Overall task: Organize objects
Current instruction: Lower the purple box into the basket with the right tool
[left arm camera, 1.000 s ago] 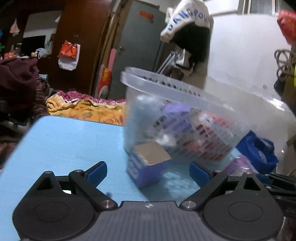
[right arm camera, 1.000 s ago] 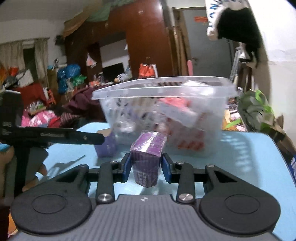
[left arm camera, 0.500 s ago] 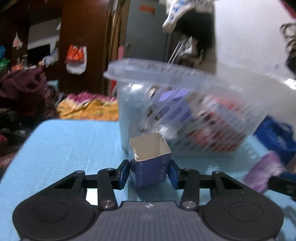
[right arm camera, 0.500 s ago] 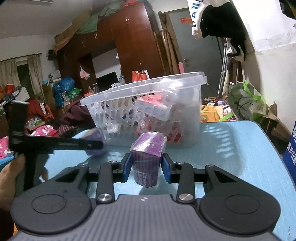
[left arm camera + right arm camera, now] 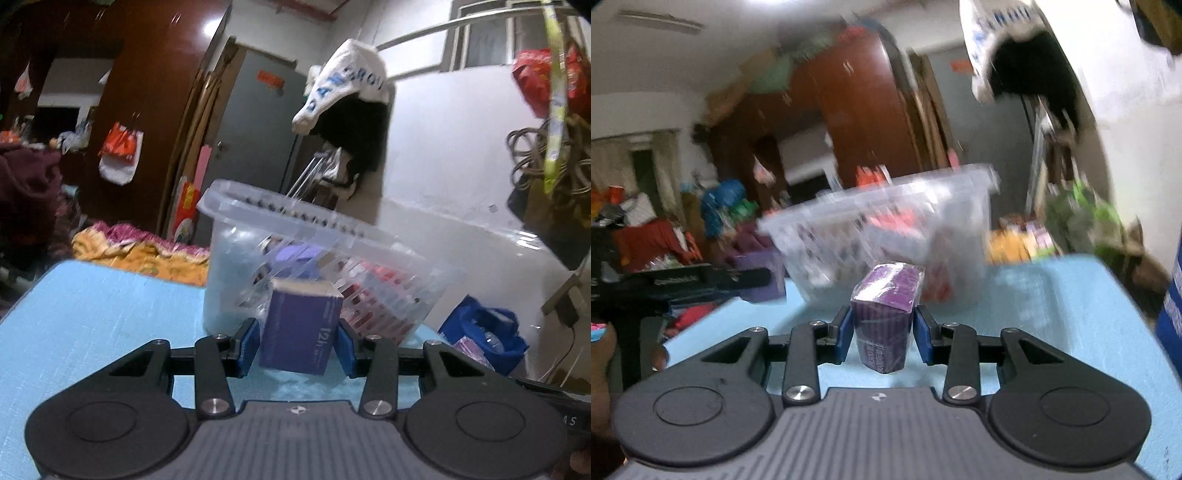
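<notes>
1. Since a second ago the left gripper (image 5: 297, 347) has gone from wide open with the blue box loose in front of it to having that box between its blue pads; the jaws have just been closing, and now they're clamped on it.
2. That blue box (image 5: 301, 332) sits upright in the grip, tan top edge facing up, white print on its front face, right in front of the basket.
3. Right gripper (image 5: 882, 334) hasn't changed: narrow, squeezing a purple box (image 5: 886, 314) wrapped in shiny film, same as before. The box looks clear of the bench, though the view is pretty blurry.
4. Clear plastic basket (image 5: 295, 236) stands on the light blue bench (image 5: 92, 314) just behind both boxes. It's the slotted kind, and you can make out red, white and purple packs through the wall.
5. From the right wrist view you can see the left gripper's black frame (image 5: 683, 280) off to the left, with a hand (image 5: 605, 354) under it.
6. Blue bag (image 5: 484, 332) sits past the bench edge on the right in the left wrist view.
</notes>
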